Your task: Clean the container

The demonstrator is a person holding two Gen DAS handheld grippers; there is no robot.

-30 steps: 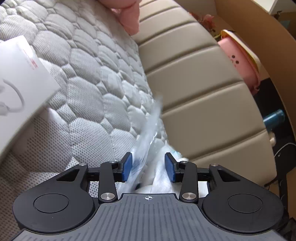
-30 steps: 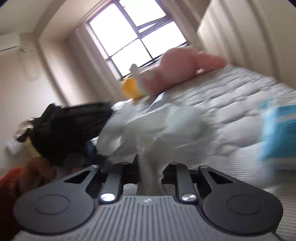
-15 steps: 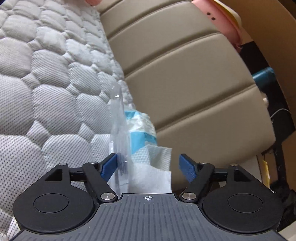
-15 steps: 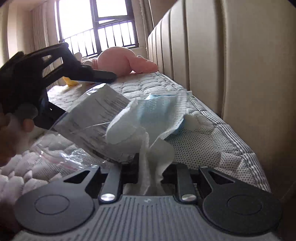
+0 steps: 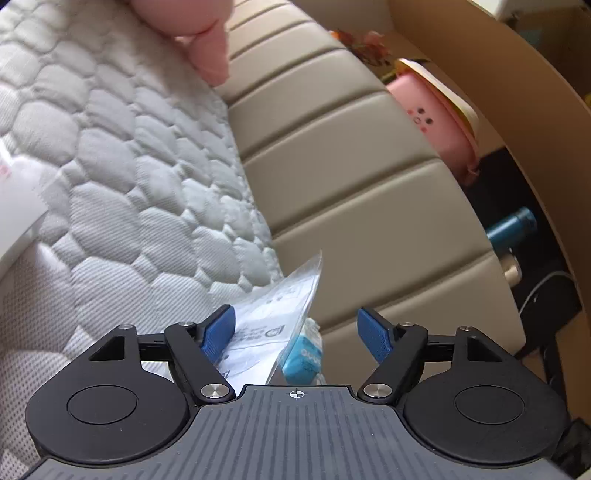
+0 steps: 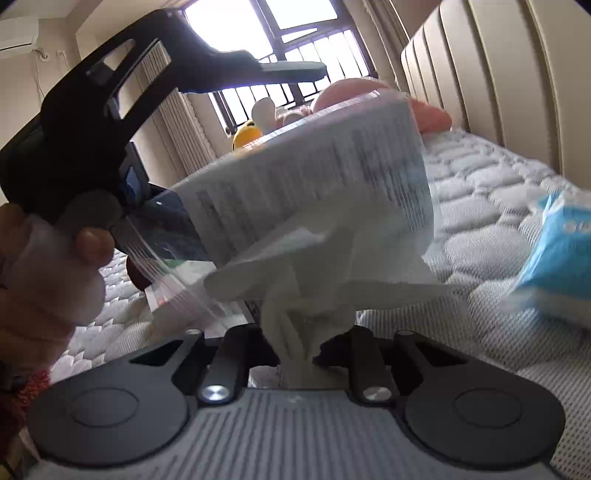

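On the grey quilted mattress [image 5: 122,177], beside the beige padded headboard [image 5: 351,192]: my left tool [image 5: 295,328], blue pads spread wide, a clear printed plastic bag [image 5: 273,321] lying against its left pad; whether the bag is still held, I cannot tell. My right tool [image 6: 295,354], closed on a crumpled white tissue [image 6: 306,295] that presses against the bag [image 6: 314,177]. One light-blue tissue pack [image 6: 557,254] on the mattress, to the right. One pink plush toy [image 5: 195,26] near the headboard. One hand [image 6: 44,280] grips the left tool's handle.
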